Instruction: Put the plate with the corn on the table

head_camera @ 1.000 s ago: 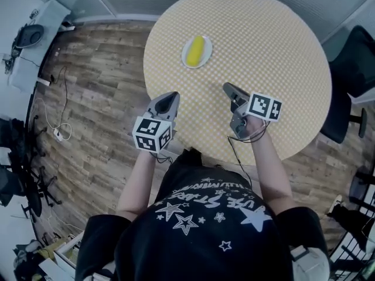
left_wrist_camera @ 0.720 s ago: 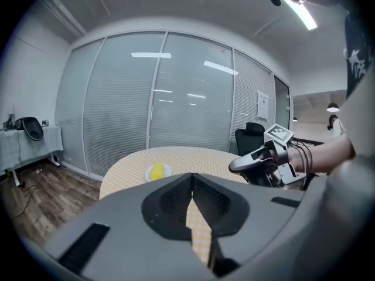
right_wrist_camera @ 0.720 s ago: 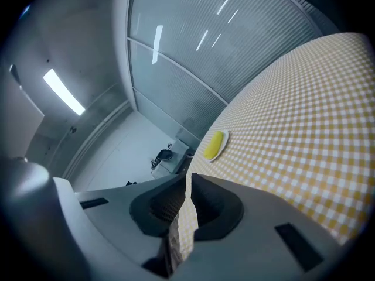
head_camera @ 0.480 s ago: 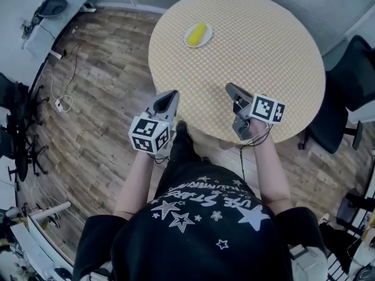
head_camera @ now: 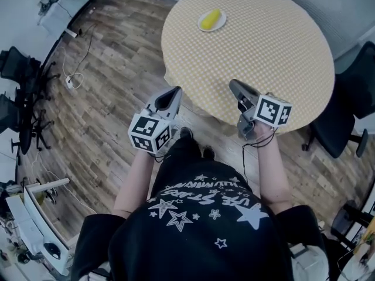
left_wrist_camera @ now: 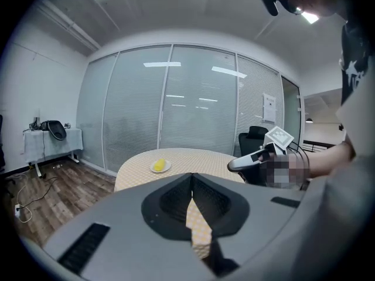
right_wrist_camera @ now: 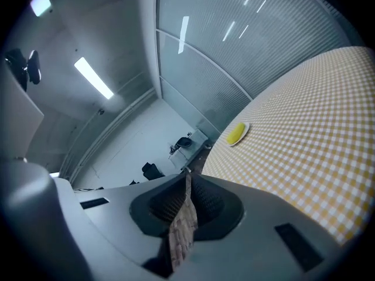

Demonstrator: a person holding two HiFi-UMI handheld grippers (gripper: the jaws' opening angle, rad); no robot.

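Plate's sitting on the table, both grippers empty

The plate (head_camera: pixel 219 27) with the corn (head_camera: pixel 211 20) is resting near the checkered table's (head_camera: pixel 269 45) far left edge, while the left gripper (head_camera: pixel 174 91) and right gripper (head_camera: pixel 233 84) are hovering well away, jaws pressed together on nothing.

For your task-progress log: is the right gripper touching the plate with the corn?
Apart. The head view shows the right gripper at the table's near edge, the plate far across it.
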